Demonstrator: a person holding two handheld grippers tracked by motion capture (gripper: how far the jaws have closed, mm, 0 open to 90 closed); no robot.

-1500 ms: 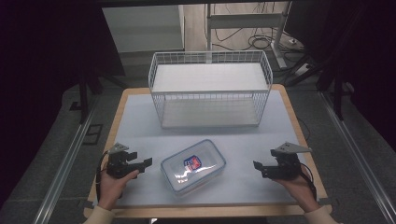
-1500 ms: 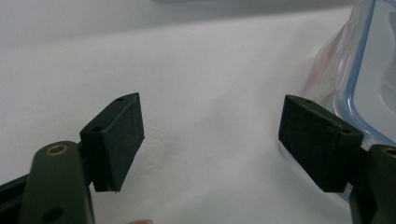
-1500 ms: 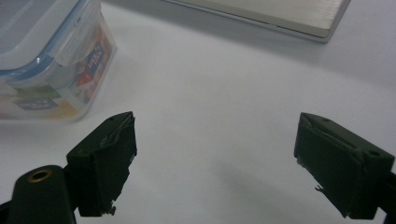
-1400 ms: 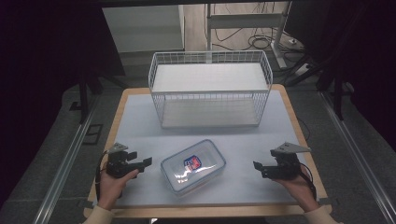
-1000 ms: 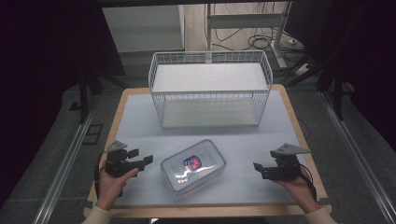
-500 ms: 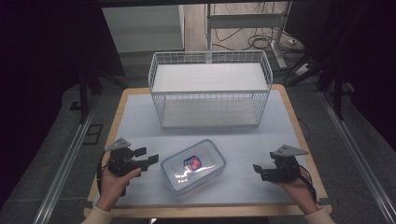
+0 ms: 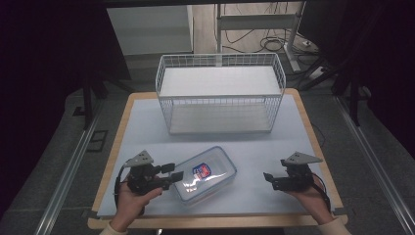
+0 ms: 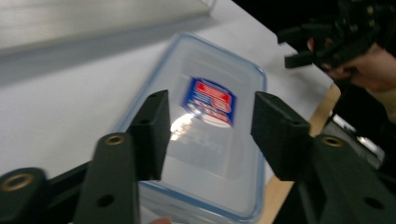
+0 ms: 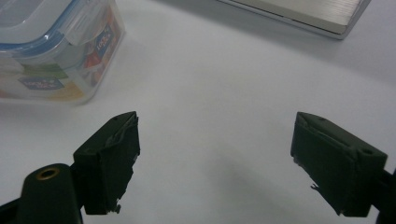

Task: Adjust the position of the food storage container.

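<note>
- The left gripper (image 7: 177, 175) sits at the near-left corner of the clear plastic food container (image 7: 205, 174); its jaws have just been closing, spread half-wide above the lid, not pressing it.
- The container lies mid-table, its long axis slanting from near-left to far-right, in front of the white wire basket (image 7: 220, 93).
- The right gripper (image 7: 267, 179) hovers well apart, jaws spread wide, holding nothing.

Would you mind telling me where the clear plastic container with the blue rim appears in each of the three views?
High view: the container lies at lower centre, in front of the wire basket.
Left gripper view: centre of the picture, beyond the jaws.
Right gripper view: upper left corner, one end showing.
Shared landmark: the container's red and blue label, seen in the high and left gripper views.
</note>
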